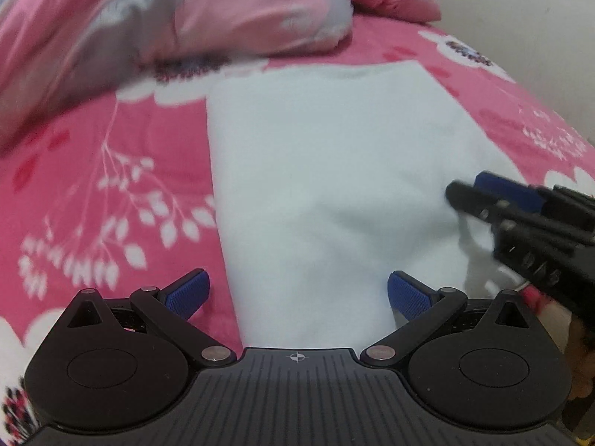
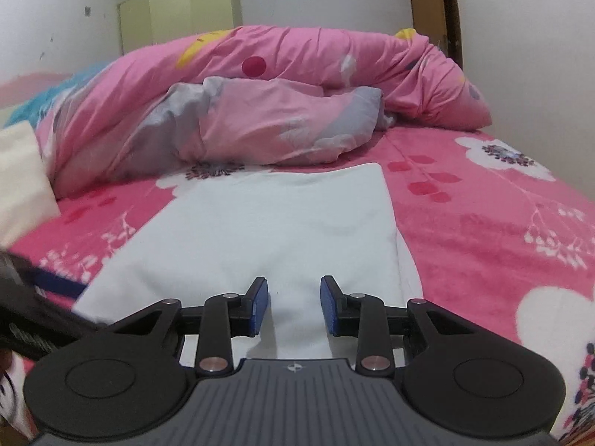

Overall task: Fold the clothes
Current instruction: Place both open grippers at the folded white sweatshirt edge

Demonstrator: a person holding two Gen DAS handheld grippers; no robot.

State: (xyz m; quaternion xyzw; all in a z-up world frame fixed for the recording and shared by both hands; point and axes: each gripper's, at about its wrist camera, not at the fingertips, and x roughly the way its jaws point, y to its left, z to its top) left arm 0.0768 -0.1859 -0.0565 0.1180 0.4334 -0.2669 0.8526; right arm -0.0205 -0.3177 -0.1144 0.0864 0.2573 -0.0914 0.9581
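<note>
One smooth white rectangular garment (image 2: 282,223) — flat on plush floral blanket (image 2: 483,223).

My two views are lit evenly by soft, diffuse indoor light with no visible source and no hard glare. Ahead of my left jaws the pale white folded cotton garment (image 1: 327,186) is nearly washed out, its creases faint grey. A soft shadow falls beneath my black right gripper with blue pads (image 1: 465,189), which is smeared by motion. The crumpled pink and grey quilt (image 1: 208,26) beyond my left jaws is blurred too. From my right side the picture is sharper, though grainy. Fisheye bending curves the bright pink floral fleece blanket (image 2: 483,223), and the corners go dark.
</note>
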